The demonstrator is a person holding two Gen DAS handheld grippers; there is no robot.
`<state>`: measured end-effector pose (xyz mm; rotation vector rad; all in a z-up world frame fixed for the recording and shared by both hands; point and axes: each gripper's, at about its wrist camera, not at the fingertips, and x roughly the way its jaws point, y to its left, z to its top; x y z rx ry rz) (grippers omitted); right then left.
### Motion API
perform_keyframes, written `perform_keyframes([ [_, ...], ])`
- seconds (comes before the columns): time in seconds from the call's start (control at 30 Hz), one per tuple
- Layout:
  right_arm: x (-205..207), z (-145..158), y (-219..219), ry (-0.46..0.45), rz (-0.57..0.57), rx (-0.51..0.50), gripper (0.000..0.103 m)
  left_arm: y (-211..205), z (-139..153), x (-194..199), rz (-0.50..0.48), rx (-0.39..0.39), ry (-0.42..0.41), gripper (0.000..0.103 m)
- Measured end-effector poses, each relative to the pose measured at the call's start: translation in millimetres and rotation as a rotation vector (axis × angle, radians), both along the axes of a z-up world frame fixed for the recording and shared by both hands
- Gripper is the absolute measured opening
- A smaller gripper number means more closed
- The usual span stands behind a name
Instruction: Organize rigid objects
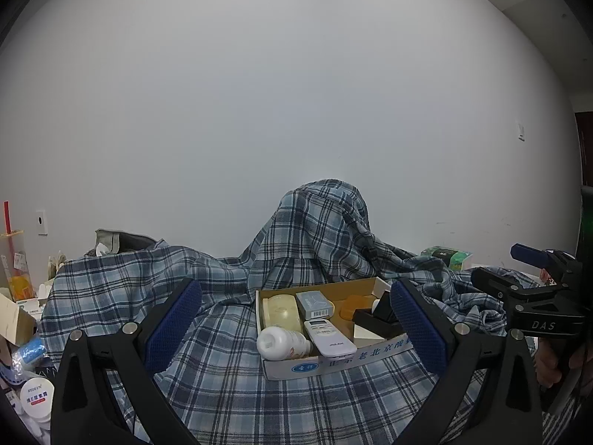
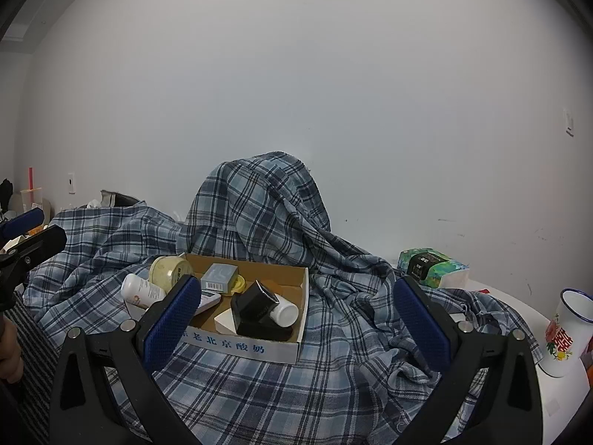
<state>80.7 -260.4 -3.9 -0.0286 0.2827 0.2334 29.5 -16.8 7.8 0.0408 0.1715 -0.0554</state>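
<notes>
wall [image 1: 296,92]: plain white, lightly scuffed | plaid cloth [image 2: 259,389]: draped over furniture | light: even, soft

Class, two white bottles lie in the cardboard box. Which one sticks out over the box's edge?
The larger white bottle beside the remote control; the small one lies fully inside.

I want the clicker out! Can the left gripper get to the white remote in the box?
Probably yes. The left gripper is open and empty, and the white remote control lies on top at the cardboard box's near edge, uncovered, though a white bottle sits close beside it.
</notes>
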Motion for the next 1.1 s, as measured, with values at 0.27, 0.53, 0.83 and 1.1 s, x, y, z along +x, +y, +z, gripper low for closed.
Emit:
perform_keyframes([
  [0.27,0.1,0.7,-0.2,-0.002,0.0,0.001,0.103,-0.7,0.0,-0.5,0.002,0.0,-0.003,0.103],
  [0.53,0.3,1.5,-0.1,-0.005,0.0,0.0,0.103,-0.5,0.1,-0.3,0.003,0.0,-0.002,0.103],
  [0.83,-0.2,1.4,-0.4,-0.006,0.0,0.0,0.103,-0.3,0.0,-0.5,0.003,0.0,-0.001,0.103],
  [1.1,0.0,2.2,-0.5,-0.006,0.0,0.0,0.103,-0.4,0.0,-0.4,0.003,-0.001,-0.002,0.103],
])
